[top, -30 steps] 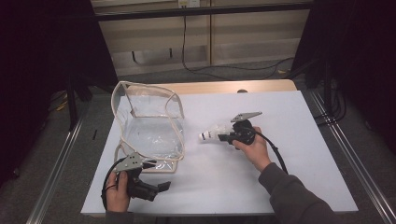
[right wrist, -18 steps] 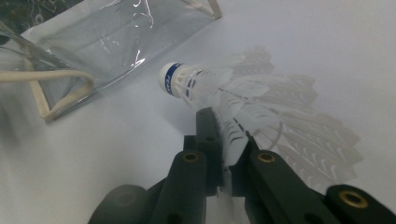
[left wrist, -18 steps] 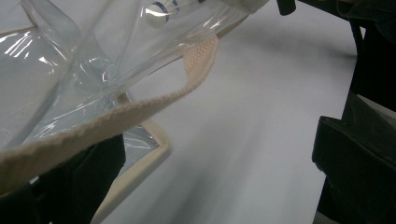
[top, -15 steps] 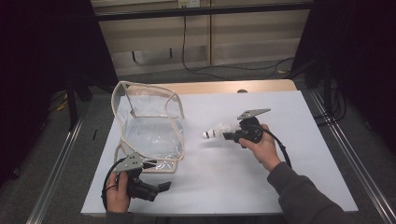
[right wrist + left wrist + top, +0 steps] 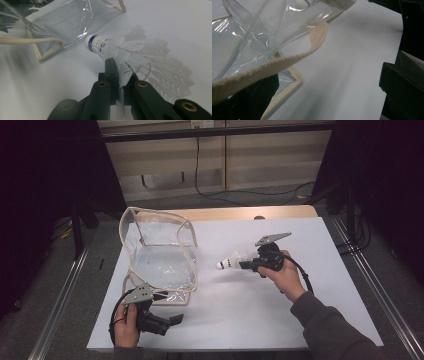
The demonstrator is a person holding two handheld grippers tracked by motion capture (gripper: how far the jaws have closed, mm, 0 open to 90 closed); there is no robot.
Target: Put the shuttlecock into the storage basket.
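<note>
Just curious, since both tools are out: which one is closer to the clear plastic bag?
Left. The left gripper sits at the clear bag's near corner by its strap; the right gripper, jaws shut on a shuttlecock, is off beside it.

Bare table btwn grippers; clear bag blocks left.

A white-topped table stands on grey floor, before a pale panelled wall with dangling cables.
</note>
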